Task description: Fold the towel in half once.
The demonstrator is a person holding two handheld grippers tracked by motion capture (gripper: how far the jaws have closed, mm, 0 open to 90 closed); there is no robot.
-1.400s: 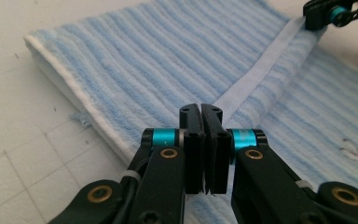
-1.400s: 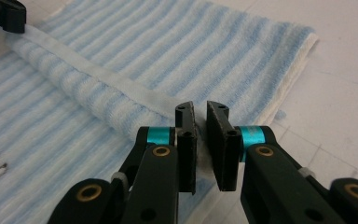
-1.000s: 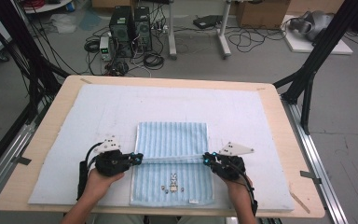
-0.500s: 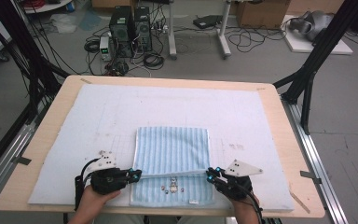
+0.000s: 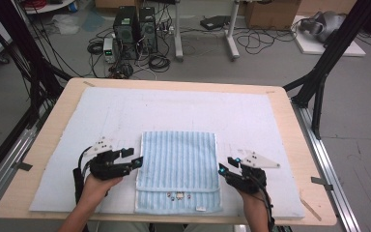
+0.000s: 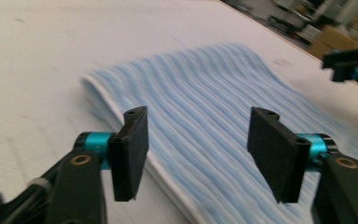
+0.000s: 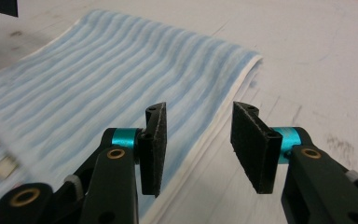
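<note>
Both tongs point(image 5: 136, 161) point(image 5: 222, 168) gape, flanking folded towel point(image 5: 178, 166)

Ribbed striped cloth towel point(image 5: 178, 169) on matt white felt-like mat point(image 5: 174, 111) over wooden table point(image 5: 290, 125).

My worktop point(image 5: 290, 125) is pale wood, covered nearly edge to edge by a white mat point(image 5: 125, 116). On the mat, at the middle of the near edge, a folded blue-striped towel point(image 5: 178, 164) lies flat, small printed marks and a label showing along its near hem.
</note>
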